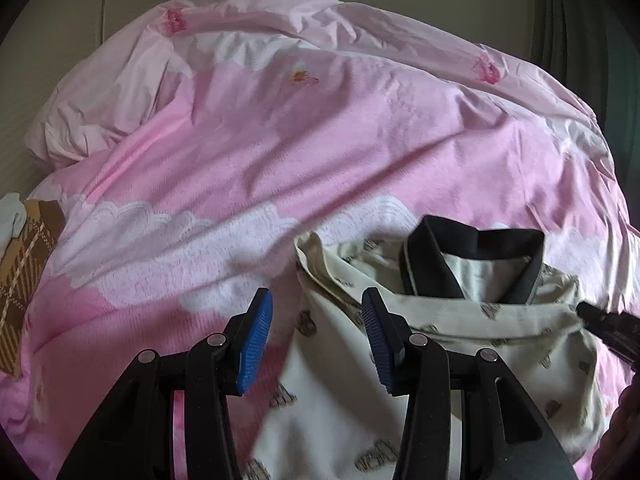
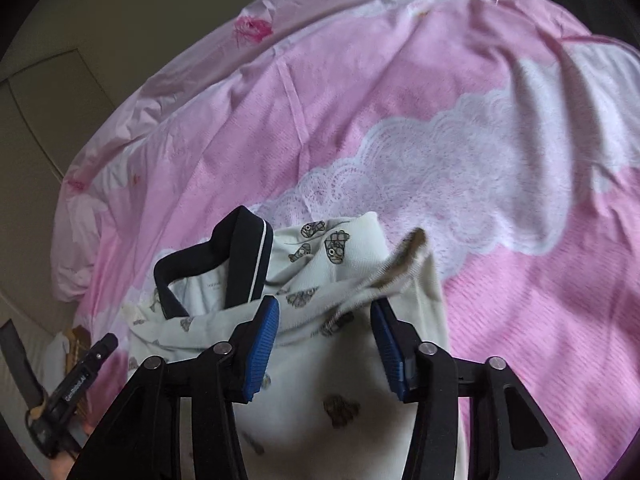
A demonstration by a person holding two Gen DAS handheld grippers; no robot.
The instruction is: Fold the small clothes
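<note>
A small cream shirt (image 1: 460, 344) with little grey prints and a black collar (image 1: 476, 256) lies on a pink bedcover. My left gripper (image 1: 318, 340) is open, its blue pads astride the shirt's left edge just above the cloth. The shirt also shows in the right wrist view (image 2: 340, 360), collar (image 2: 236, 264) to the left. My right gripper (image 2: 324, 344) is open over the shirt, with a raised, blurred fold of cream cloth (image 2: 400, 276) just ahead of its right pad. The tip of the right gripper shows at the left wrist view's right edge (image 1: 608, 328).
The pink bedcover (image 1: 280, 152) with white lace-pattern patches is wrinkled and spreads all around. A brown plaid item (image 1: 24, 280) and a white cloth (image 1: 10, 216) lie at the bed's left edge. A beige wall stands behind the bed.
</note>
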